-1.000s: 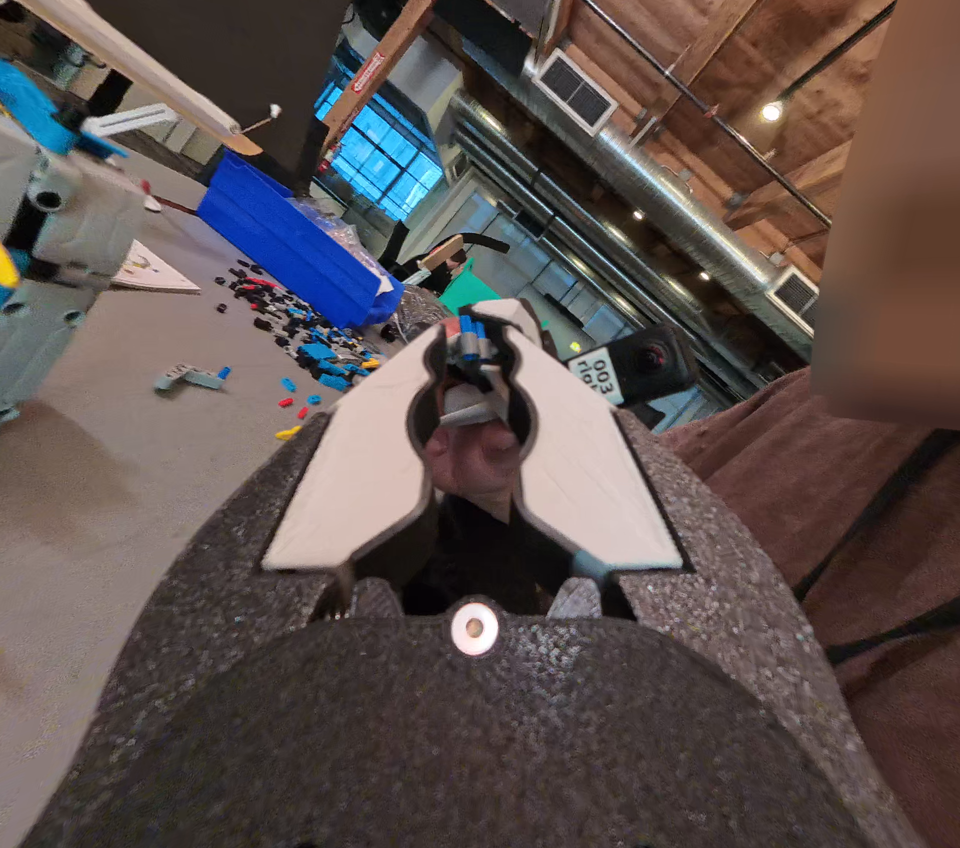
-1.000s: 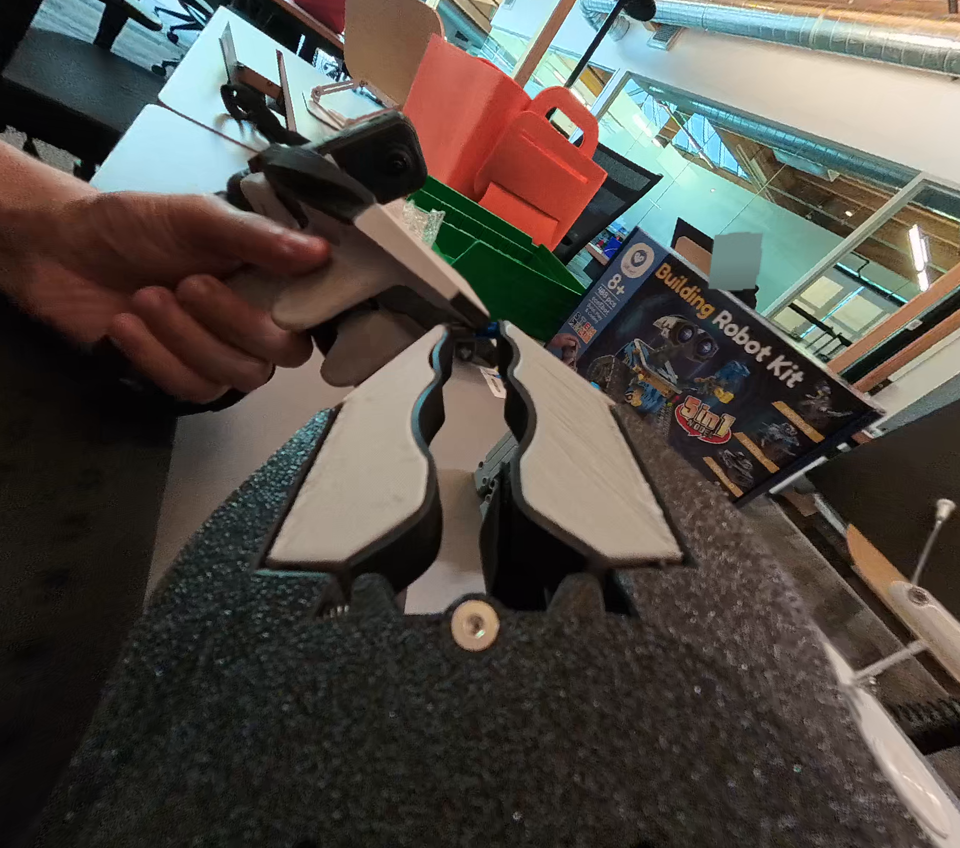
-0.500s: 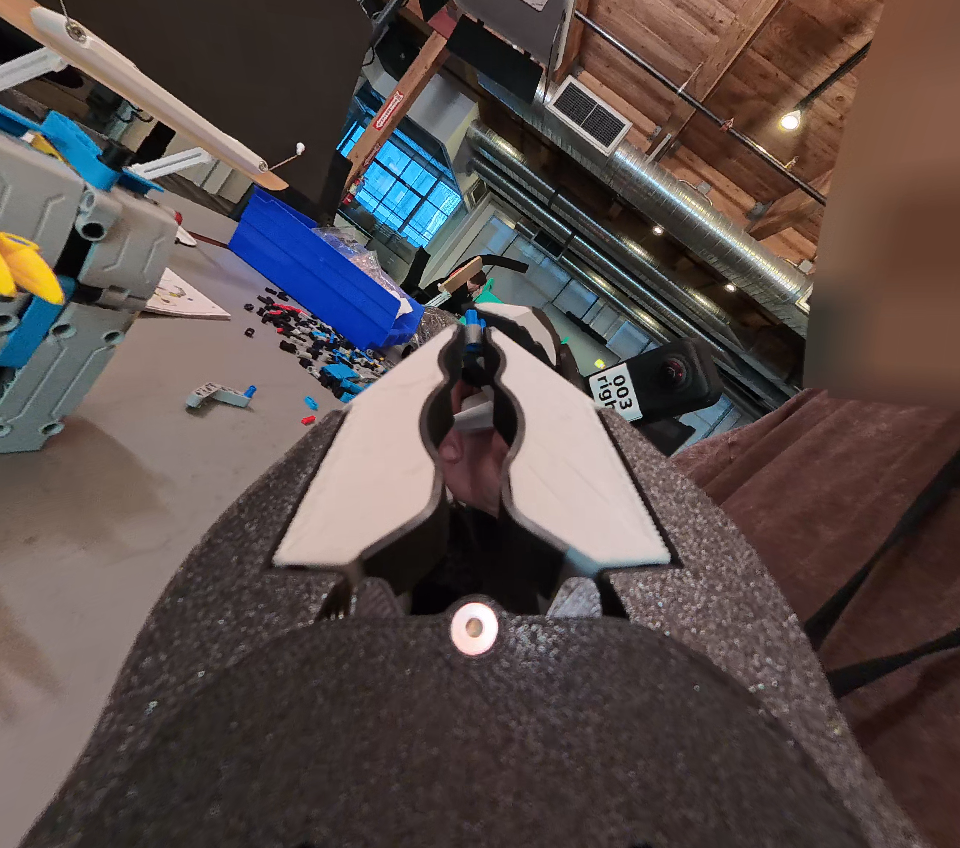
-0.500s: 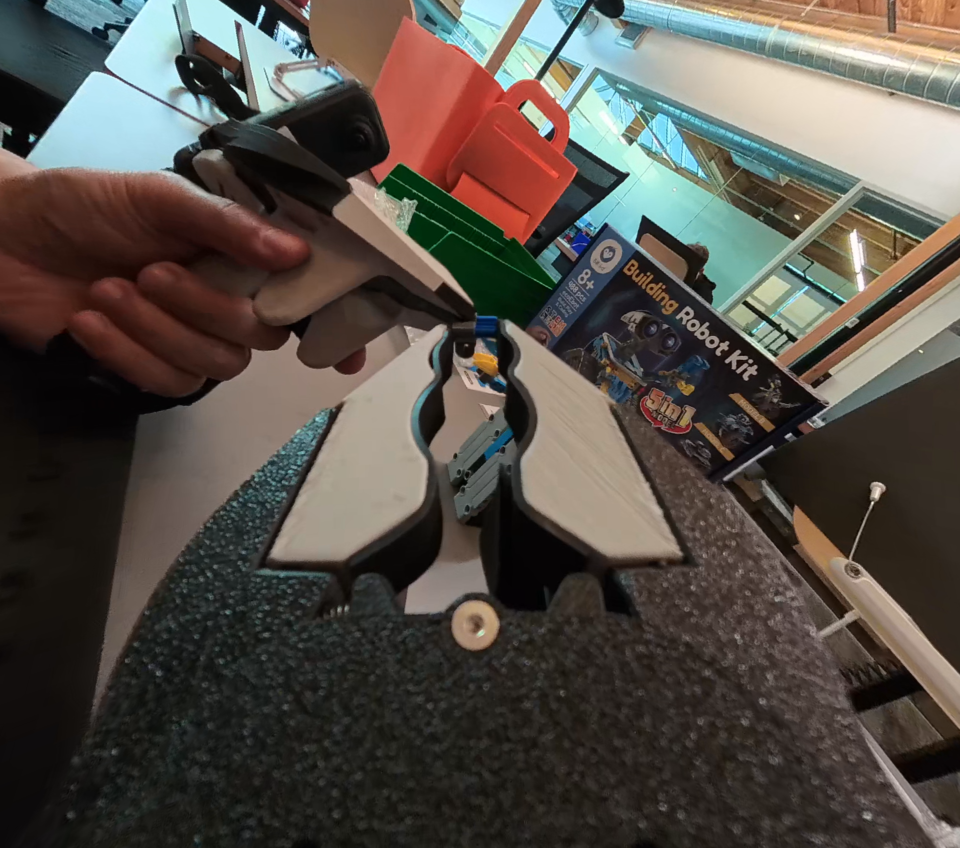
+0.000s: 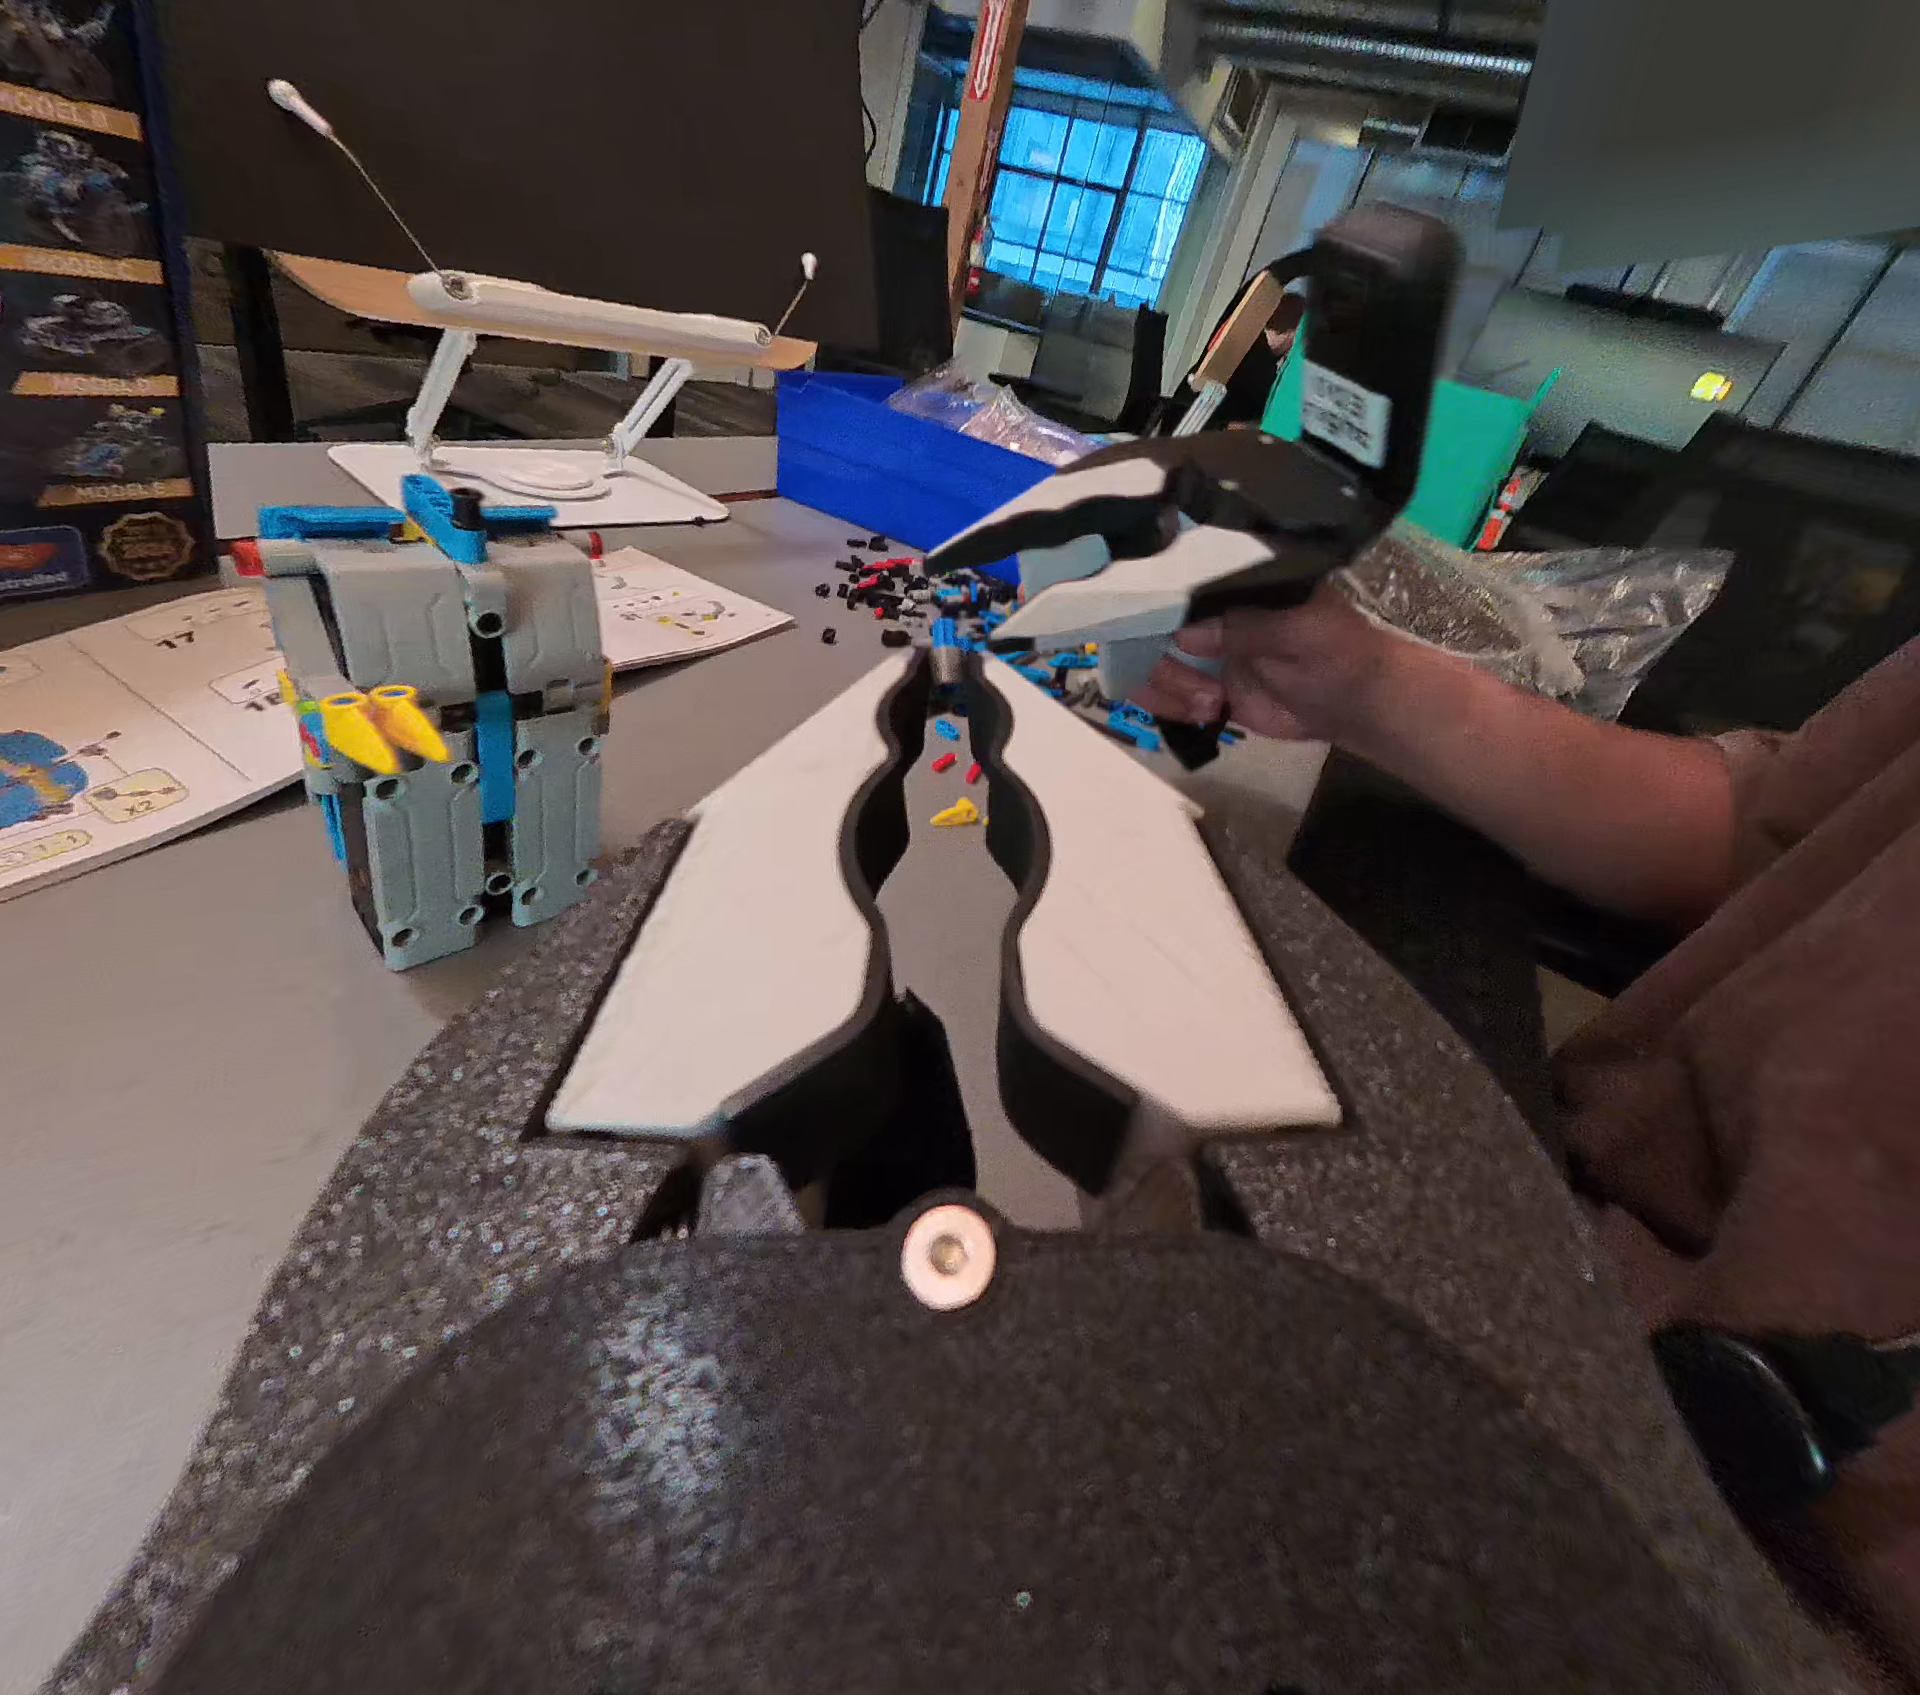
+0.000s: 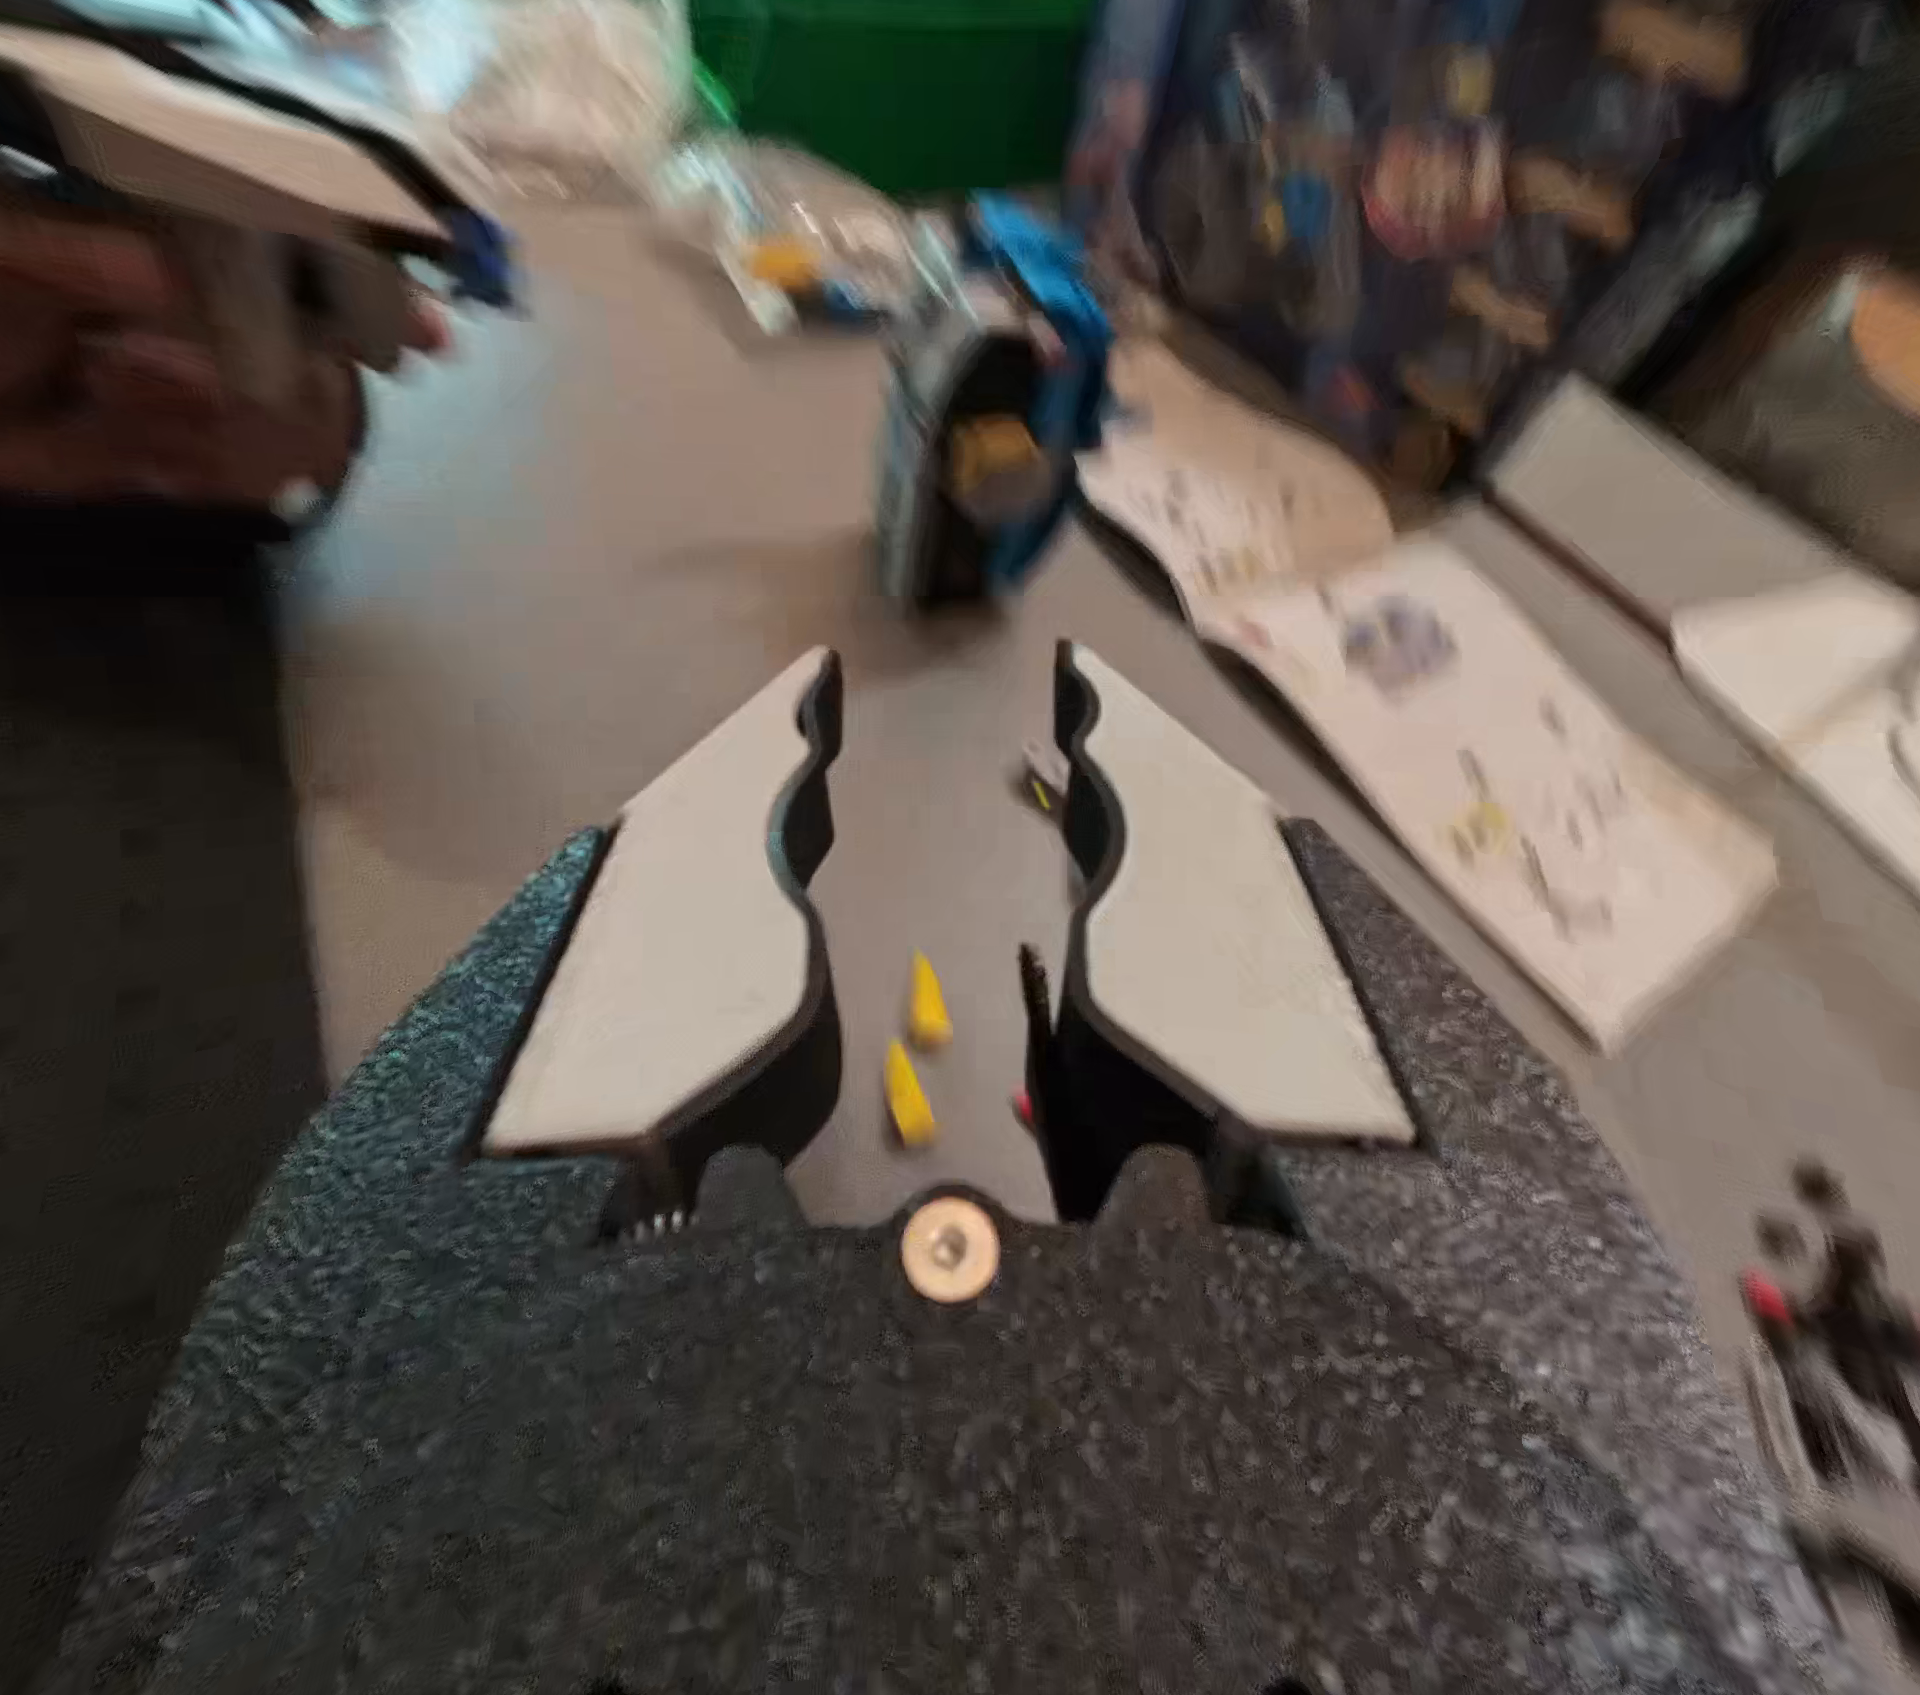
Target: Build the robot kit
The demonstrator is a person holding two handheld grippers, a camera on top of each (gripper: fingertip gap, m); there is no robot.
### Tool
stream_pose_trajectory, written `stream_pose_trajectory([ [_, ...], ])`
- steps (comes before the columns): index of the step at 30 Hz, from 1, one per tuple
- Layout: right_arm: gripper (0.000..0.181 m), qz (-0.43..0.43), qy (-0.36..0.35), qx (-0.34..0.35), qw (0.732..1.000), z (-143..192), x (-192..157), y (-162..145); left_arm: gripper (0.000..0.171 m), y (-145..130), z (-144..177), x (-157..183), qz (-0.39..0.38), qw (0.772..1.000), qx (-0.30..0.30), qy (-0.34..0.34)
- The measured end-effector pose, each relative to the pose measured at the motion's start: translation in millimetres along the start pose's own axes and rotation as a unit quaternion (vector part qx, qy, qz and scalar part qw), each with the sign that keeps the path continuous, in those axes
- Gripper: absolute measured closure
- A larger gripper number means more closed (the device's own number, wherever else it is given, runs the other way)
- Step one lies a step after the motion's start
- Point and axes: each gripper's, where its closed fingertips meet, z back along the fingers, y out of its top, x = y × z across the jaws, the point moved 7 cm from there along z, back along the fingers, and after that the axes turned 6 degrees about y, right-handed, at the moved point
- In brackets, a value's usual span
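2 grippers are over a grey table [image 5: 156,1074]. The left gripper [image 5: 948,666] has its jaws almost together, pinching a small grey and blue part [image 5: 943,660] at the tips. The right gripper [image 6: 943,677] has its jaws apart and holds nothing. It hangs over 2 yellow cones [image 6: 916,1055] that lie on the table between its fingers. In the left view a hand [image 5: 1278,679] holds the right gripper near a heap of small parts [image 5: 914,591]. A grey and blue robot model [image 5: 436,731] stands upright left of the left gripper, on the edge of a manual [image 5: 114,741]. Behind are a blue bin [image 5: 883,450] and a dark kit box [image 5: 78,263]. The right view is blurred.
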Motion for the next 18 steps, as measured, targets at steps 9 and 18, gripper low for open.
stream_pose_trajectory([
  [9, 0.157, -0.077, 0.121, -0.177, 0.974, 39.7, 11.4, -64.9, 0.164, -9.0, -10.1, 7.8, -0.055, 0.998, -0.037, 0.004],
  [18, 0.157, -0.055, 0.129, -0.238, 0.961, 14.1, 3.4, -84.1, 0.164, -12.7, -12.9, 11.3, -0.072, 0.996, -0.049, -0.002],
])
